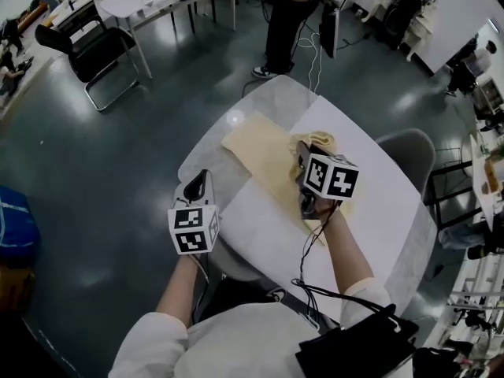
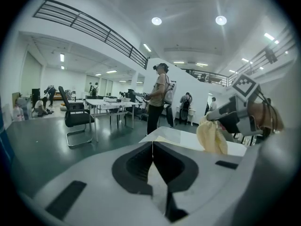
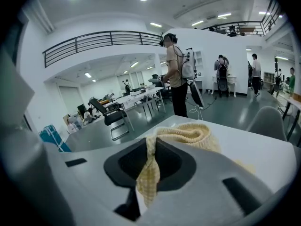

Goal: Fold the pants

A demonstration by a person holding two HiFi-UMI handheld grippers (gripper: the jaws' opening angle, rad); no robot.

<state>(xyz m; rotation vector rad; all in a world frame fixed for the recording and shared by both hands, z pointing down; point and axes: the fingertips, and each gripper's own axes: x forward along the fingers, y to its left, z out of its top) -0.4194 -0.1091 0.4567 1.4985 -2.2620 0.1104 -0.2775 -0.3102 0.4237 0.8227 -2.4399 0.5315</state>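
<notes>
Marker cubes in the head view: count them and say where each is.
2. One cube rides the left tool, at the table's left edge; the other rides the right tool, over the yellow pants.

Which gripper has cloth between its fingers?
The right gripper: it is shut on a fold of the yellow pants. The left gripper is shut on nothing.

I read the pants [image 1: 260, 156] as pale yellow cloth with a fine check. The main part lies flat and spread on the table [image 1: 370, 211], toward its far left edge. One end is bunched and raised, with a fold pinched in the right gripper [image 3: 150, 147].
</notes>
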